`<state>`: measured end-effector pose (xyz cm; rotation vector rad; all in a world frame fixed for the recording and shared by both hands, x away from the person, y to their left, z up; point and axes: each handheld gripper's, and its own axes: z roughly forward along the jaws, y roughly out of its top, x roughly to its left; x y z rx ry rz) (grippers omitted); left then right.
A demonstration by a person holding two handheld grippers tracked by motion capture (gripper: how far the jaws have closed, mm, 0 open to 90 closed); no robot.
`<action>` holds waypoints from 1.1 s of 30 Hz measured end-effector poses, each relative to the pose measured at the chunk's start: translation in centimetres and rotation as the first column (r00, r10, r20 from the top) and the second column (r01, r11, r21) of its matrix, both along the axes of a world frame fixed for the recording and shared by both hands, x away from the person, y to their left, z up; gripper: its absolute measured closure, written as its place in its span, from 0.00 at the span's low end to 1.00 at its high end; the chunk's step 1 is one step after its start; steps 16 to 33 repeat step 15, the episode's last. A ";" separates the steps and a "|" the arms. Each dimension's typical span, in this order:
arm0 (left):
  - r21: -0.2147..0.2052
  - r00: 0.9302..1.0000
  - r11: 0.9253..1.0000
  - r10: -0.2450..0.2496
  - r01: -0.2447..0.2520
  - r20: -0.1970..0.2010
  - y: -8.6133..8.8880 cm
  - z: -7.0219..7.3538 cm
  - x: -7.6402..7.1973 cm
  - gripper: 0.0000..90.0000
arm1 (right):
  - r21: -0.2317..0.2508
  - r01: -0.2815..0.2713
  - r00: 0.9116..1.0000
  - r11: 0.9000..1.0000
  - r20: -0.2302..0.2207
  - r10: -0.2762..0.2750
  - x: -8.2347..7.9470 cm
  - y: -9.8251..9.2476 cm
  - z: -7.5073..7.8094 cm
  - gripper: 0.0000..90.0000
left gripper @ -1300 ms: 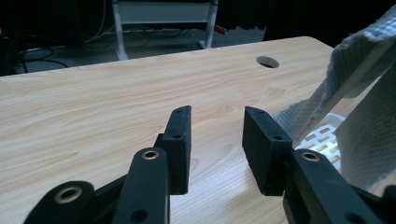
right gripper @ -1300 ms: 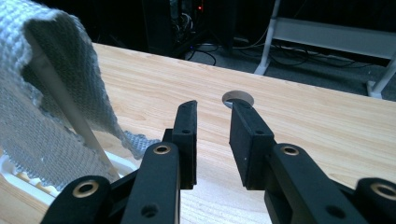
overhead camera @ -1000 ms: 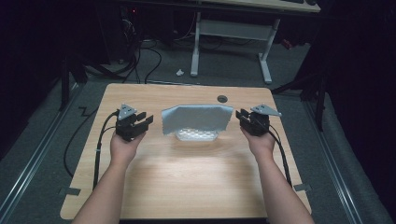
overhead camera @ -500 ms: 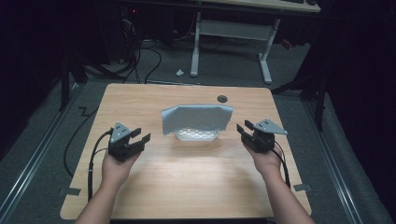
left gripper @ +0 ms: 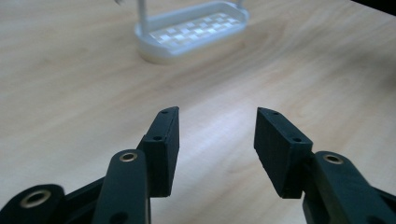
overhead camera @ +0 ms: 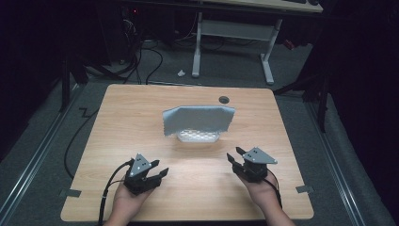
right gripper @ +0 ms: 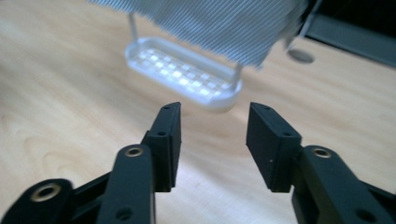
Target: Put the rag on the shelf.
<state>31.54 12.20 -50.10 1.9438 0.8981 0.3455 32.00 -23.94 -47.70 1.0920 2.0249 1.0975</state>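
left tongs [overhead camera: 155,173] wide, empty | right tongs [overhead camera: 236,157] wide, empty | both near table [overhead camera: 141,108] front edge, well apart from rack | grey cloth [overhead camera: 197,120] draped over white rack [overhead camera: 197,136], mid-table, probably drying

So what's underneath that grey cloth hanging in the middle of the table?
Under the grey cloth sits a white rack base with a checkered grid floor, resting on the wooden table. Thin posts rise from it into the cloth. Whatever bar carries the cloth is covered.
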 end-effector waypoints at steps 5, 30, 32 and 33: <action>-0.007 0.999 1.000 -0.025 0.025 -0.031 -1.0 -2.0 -2.0 0.56 | 0.002 -0.001 0.999 1.000 -0.041 0.001 -1.4 1.1 -1.9 0.56; 0.045 0.997 0.997 -0.059 0.062 -0.055 -1.8 -2.2 -2.1 0.55 | -0.012 -0.024 0.995 1.000 -0.101 0.023 -2.8 1.2 -4.1 0.56; 0.045 0.997 0.997 -0.059 0.062 -0.055 -1.8 -2.2 -2.1 0.55 | -0.012 -0.024 0.995 1.000 -0.101 0.023 -2.8 1.2 -4.1 0.56; 0.045 0.997 0.997 -0.059 0.062 -0.055 -1.8 -2.2 -2.1 0.55 | -0.012 -0.024 0.995 1.000 -0.101 0.023 -2.8 1.2 -4.1 0.56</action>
